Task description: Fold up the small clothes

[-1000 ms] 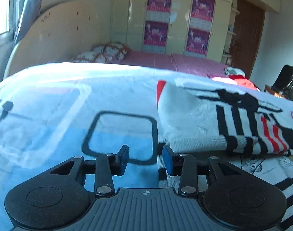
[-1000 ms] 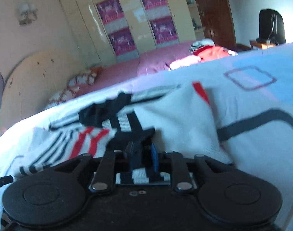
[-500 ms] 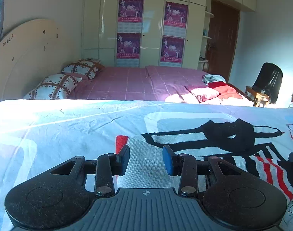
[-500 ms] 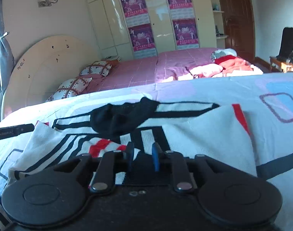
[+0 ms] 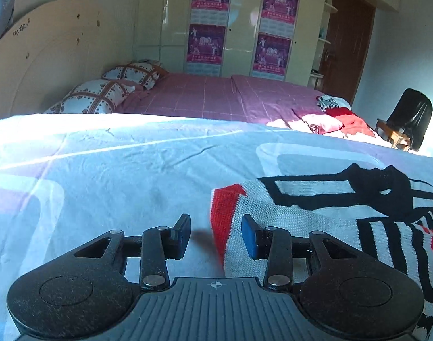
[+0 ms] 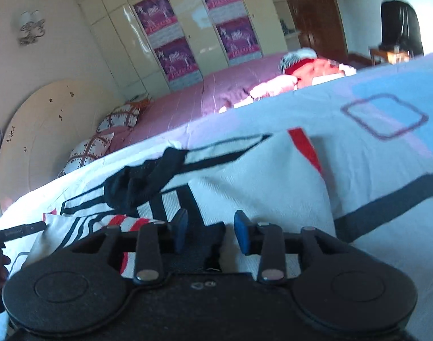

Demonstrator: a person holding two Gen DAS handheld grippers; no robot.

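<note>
A white knit garment point(image 5: 301, 221) with black stripes and red trim lies spread on the blue-and-white bedspread point(image 5: 108, 170). A small black cloth point(image 5: 387, 182) rests on top of it. My left gripper point(image 5: 215, 236) is open, low over the garment's left corner, and the red edge point(image 5: 222, 216) lies between its fingers without being pinched. In the right wrist view the same garment point(image 6: 259, 182) and black cloth point(image 6: 142, 182) show. My right gripper point(image 6: 210, 231) hovers over a black-striped fold; its jaws are opening and the pads stand clear of the fabric.
Beyond the bedspread lies a pink bed point(image 5: 216, 96) with patterned pillows point(image 5: 97, 96) and a pile of red and pink clothes point(image 5: 335, 122). A black chair point(image 5: 412, 116), a wardrobe with posters point(image 5: 210, 22) and a brown door point(image 5: 347, 42) stand at the back.
My left gripper slid along the garment until the red-trimmed corner sat between its fingers. My right gripper, pinched on the striped fabric before, has spread its jaws and let go.
</note>
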